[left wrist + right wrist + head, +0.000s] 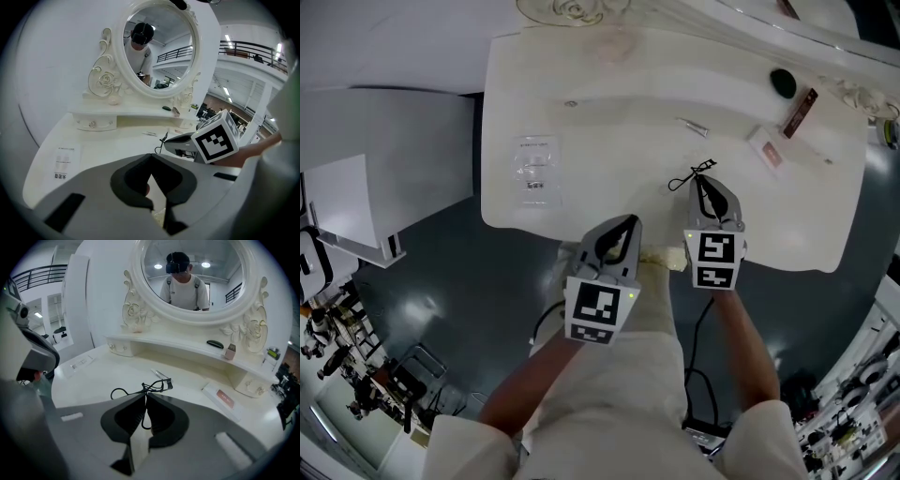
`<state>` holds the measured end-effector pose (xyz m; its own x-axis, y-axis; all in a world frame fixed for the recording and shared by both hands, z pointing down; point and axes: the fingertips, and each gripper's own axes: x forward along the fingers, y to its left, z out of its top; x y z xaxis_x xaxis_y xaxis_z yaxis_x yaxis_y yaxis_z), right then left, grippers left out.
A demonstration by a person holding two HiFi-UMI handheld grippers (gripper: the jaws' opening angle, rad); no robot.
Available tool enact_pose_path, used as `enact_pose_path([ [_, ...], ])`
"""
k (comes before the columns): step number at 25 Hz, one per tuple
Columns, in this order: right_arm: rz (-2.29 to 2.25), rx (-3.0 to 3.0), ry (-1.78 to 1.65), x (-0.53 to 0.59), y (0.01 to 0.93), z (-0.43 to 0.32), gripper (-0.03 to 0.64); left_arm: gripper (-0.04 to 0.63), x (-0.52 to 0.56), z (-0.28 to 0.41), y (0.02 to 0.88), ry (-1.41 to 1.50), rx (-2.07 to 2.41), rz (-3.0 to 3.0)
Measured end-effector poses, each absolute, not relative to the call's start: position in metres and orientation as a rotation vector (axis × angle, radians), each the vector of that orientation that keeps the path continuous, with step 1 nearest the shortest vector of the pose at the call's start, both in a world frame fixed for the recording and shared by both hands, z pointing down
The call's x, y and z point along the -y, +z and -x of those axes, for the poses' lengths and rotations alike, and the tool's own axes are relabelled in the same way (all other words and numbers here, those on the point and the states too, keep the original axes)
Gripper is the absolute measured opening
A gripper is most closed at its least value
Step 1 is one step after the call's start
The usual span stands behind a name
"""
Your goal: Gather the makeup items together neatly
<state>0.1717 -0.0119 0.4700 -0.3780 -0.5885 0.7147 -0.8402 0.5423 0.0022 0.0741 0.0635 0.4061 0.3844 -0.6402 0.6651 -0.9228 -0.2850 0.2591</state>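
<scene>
I am keeping the right gripper [144, 398] pressed together on the black eyelash curler [149, 387], pinching it by its looped handles. The curler's head is sticking out past the tips, above the white dressing table [600, 131]. I cannot tell whether it is touching the tabletop. The left gripper [151, 157] is hanging just beside the right one at the table's near edge, jaws together with nothing between them. A thin silver tube [692, 127] is lying just beyond the curler, with a flat pink-labelled box [766, 146] to its right. A dark oval piece [783, 82] is sitting on the back shelf. A clear packet [534, 169] is lying well apart on the left.
</scene>
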Motion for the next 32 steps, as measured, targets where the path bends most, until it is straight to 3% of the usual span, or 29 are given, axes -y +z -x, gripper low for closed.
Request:
enact_pose_path([
  [32,-0.843,2.285,0.349,-0.002,0.439,-0.056,0.018,0.009,-0.079,0.0,0.406,0.51,1.454,-1.909],
])
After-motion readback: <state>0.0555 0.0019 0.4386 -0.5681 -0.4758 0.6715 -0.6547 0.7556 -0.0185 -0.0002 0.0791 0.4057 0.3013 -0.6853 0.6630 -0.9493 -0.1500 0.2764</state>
